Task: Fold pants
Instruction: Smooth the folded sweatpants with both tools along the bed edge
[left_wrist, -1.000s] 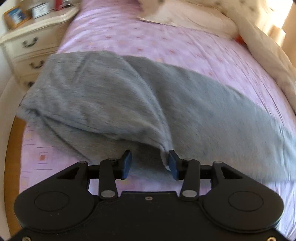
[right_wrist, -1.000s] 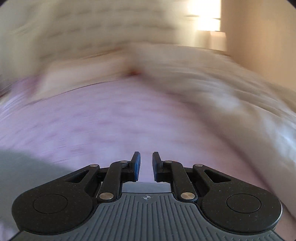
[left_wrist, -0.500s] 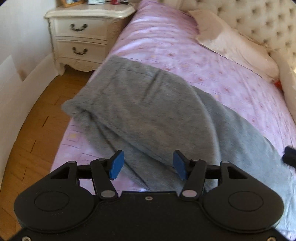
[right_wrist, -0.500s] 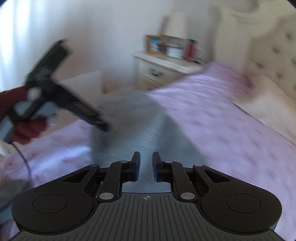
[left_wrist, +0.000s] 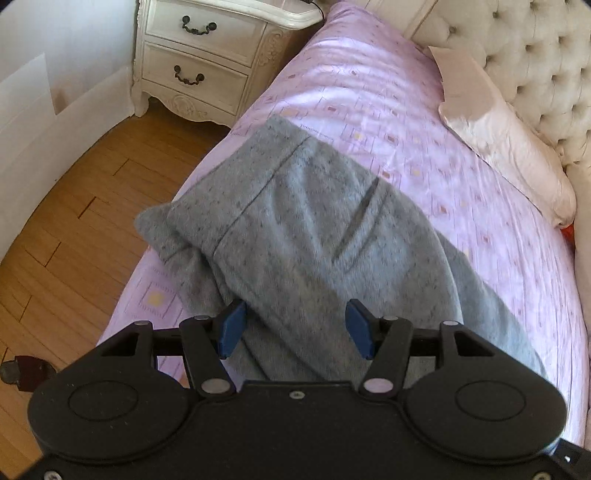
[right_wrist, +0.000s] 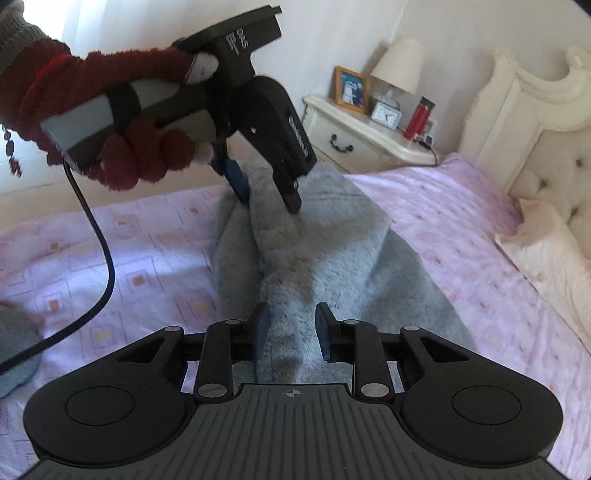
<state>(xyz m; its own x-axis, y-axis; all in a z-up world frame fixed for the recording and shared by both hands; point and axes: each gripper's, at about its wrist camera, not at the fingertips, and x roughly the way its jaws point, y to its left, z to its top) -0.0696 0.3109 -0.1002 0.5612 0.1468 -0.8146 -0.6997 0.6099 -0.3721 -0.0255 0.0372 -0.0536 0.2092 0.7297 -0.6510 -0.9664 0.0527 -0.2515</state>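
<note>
- Pants (left_wrist: 306, 236): grey fleecy knit with a soft nap, lying lengthwise on the bed and filling the middle of both views; the banded end sits toward the upper left of the left wrist view, and a long raised fold runs down the cloth in the right wrist view (right_wrist: 332, 258).
- Bed sheet (left_wrist: 369, 96): thin lilac cloth printed with small squares, lightly wrinkled, bare on both sides of the pants.
- Pillow (left_wrist: 509, 147): pale and smooth, at the upper right against the tufted cream headboard (left_wrist: 535, 55).
- Nightstand (left_wrist: 199, 55): cream, carved, two drawers with dark handles, at the upper left beside the bed edge; wooden plank floor (left_wrist: 74, 206) below it.
- Edges: the banded end of the pants reaches the bed's left edge, one corner hanging slightly past it; wide open sheet lies between the pants and the pillow.
- Left gripper (left_wrist: 295, 328): blue-padded fingers spread wide, hovering just above the grey cloth and holding nothing; in the right wrist view (right_wrist: 266, 192) it appears at the upper left, held in a hand in a dark red glove (right_wrist: 110, 122), tips close to the fold.
- Right gripper (right_wrist: 291, 328): fingers partly apart, the fold of cloth lying between them; whether they press it cannot be told.
</note>
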